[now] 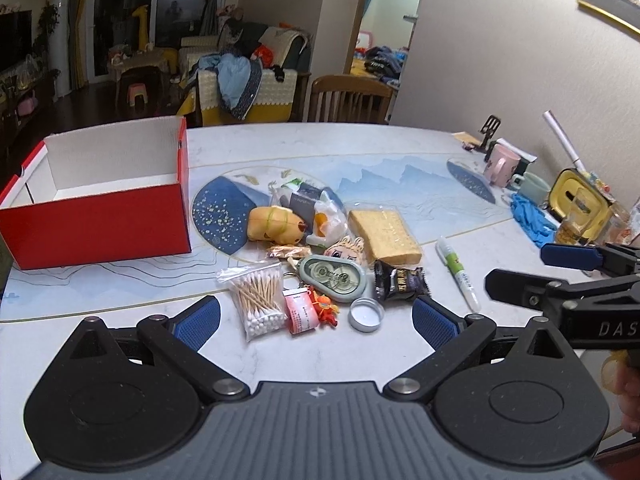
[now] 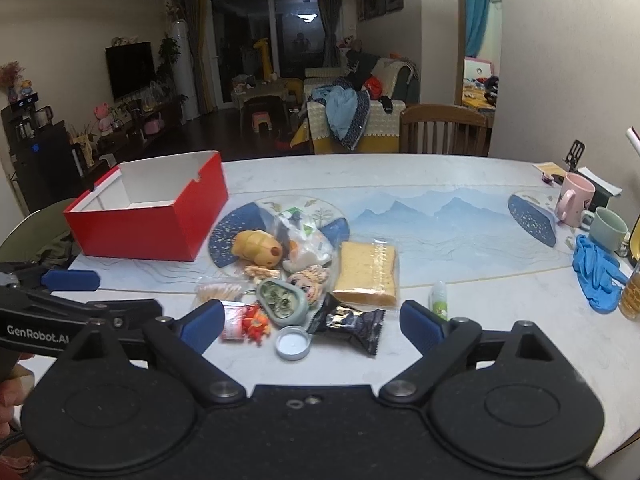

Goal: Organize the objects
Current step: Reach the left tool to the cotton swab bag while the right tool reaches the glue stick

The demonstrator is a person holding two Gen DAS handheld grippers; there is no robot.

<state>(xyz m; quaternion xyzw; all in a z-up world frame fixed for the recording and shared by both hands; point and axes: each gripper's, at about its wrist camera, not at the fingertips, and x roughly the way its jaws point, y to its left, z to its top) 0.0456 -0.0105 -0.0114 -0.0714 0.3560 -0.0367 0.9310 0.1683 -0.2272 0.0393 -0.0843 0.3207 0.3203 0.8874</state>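
- The table [image 1: 360, 140], pale marble with a blue mountain-print mat, carries everything; its near edge is hidden behind both gripper bodies.
- The red box [image 1: 100, 224] stands open and upright at the table's left side, its long axis running away from the cameras toward the far left; its white inside looks bare, though the near wall hides part of the floor.
- The left gripper [image 1: 316, 320] hangs above the near end of the pile, tilted downward, jaws spread wide with nothing between the pads.
- The right gripper [image 2: 312, 322] hovers beside it, likewise spread and gripping nothing; the left wrist view cuts its body off at the right edge.
- The wrapped sponge cake [image 1: 384, 236] lies flat at the right of the pile, long axis pointing away and slightly left.
- The yellow toy [image 1: 274, 222] lies on its side just right of the box.
- The cotton swab bag [image 1: 258, 296] lies nearest the left gripper, swabs pointing toward the cameras; in the right wrist view it is blurred.
- The correction tape [image 1: 334, 278] lies centre, long axis crosswise.
- The black snack packet [image 1: 400, 284] sits just right of it.
- The glue pen [image 1: 458, 274] lies apart to the right, cap away; the right finger hides most of it in the right wrist view.
- The tin lid [image 1: 366, 314] lies open side up at the front.
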